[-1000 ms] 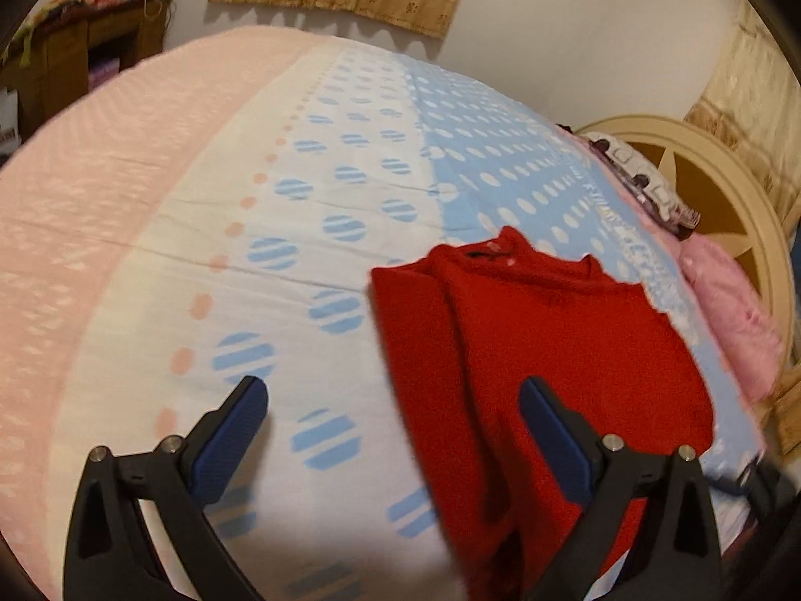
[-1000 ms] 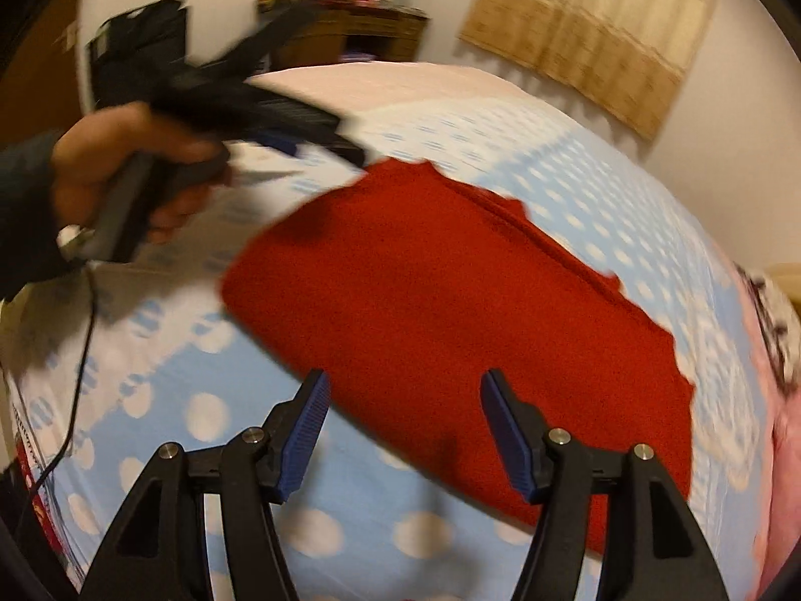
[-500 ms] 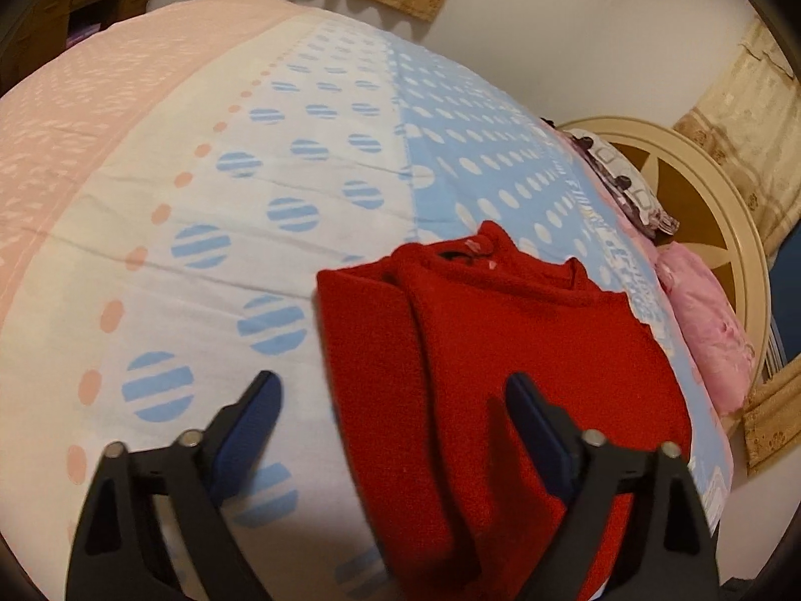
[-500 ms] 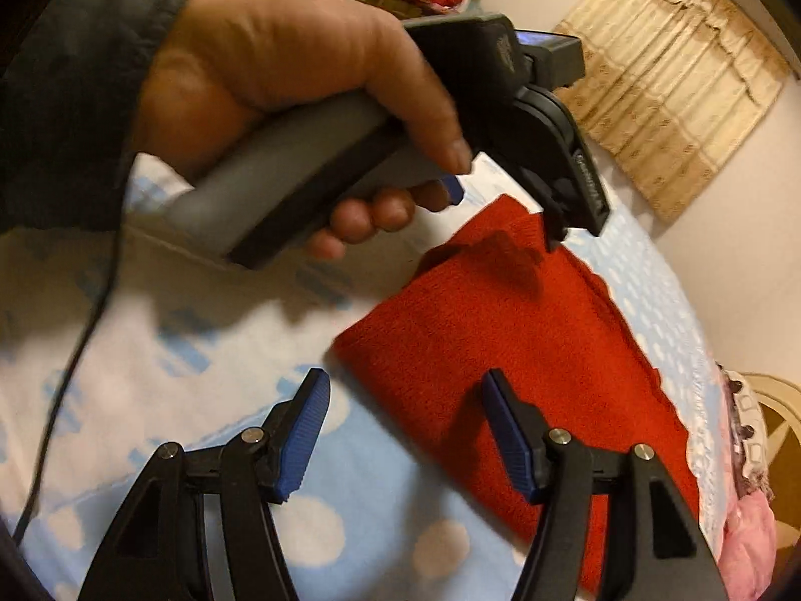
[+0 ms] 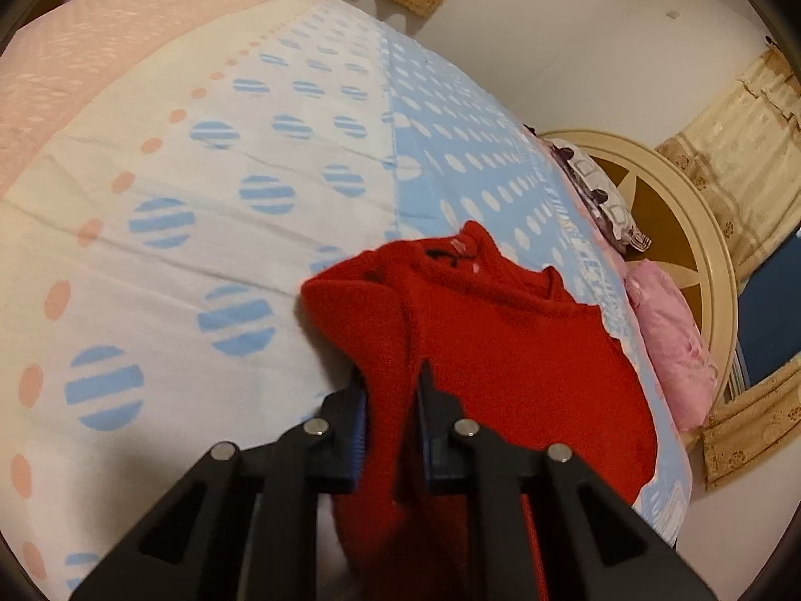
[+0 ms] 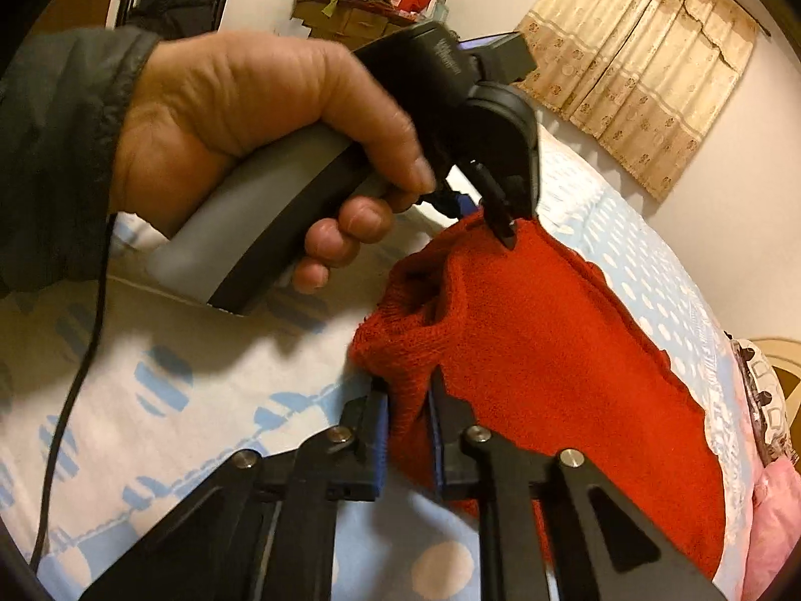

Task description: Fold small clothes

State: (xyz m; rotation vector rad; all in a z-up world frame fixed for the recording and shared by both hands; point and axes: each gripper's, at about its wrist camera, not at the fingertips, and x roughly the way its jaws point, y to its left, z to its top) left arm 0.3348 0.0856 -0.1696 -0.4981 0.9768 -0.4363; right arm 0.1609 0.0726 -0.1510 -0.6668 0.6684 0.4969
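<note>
A red knitted sweater lies on the dotted bedsheet, partly folded, its collar at the far end. My left gripper is shut on the sweater's near left edge. In the right wrist view the sweater spreads to the right, and my right gripper is shut on its near hem corner. The left gripper, held by a hand, pinches the sweater's upper edge there and lifts it a little.
A cream round headboard and pink pillow lie at the right of the bed. A cluttered wooden dresser and curtains stand by the far wall. A black cable hangs from the hand.
Both grippers went from open to shut on the sweater's near edge. The left gripper moved right and down onto the cloth; the gripped edge now bunches and lifts.
</note>
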